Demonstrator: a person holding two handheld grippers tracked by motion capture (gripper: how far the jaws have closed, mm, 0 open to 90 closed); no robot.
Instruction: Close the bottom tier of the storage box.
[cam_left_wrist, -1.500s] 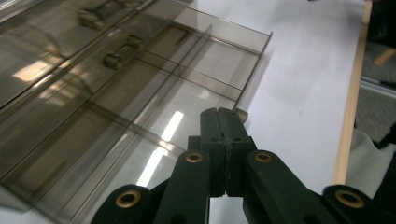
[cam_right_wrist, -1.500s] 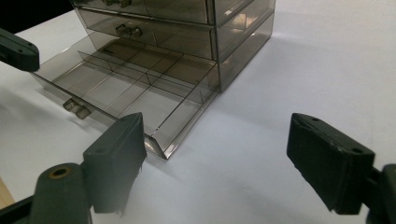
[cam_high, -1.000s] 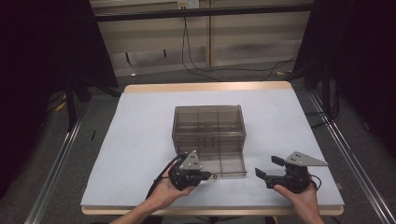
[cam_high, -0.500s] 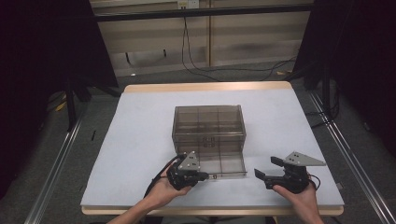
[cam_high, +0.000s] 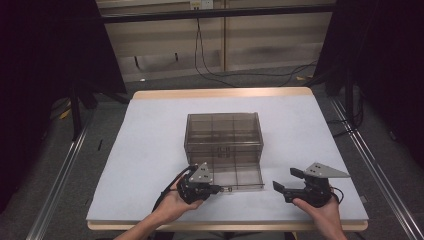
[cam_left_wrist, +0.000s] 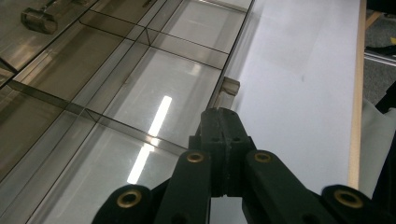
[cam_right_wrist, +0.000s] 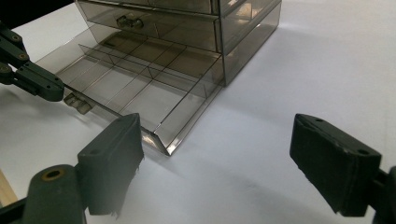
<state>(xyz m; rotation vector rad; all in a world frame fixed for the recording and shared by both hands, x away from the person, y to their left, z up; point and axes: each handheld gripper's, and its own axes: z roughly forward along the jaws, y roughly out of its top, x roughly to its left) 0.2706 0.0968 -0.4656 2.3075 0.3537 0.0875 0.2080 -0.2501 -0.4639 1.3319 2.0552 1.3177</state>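
Now the smoky clear-plastic drawer (cam_high: 239, 176) lies pulled out lengthwise toward the person, unchanged; left gripper (cam_high: 216, 189) clenched near its knob (cam_left_wrist: 229, 86), right gripper (cam_high: 289, 180) released.

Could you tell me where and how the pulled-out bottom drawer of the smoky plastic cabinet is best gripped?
Grip the small handle at the middle of the drawer front, coming level from the person's side of the table. It juts out from a thin, flat wall, so narrow jaws fit around it. The left gripper is already shut right at it; the right gripper waits open nearby.
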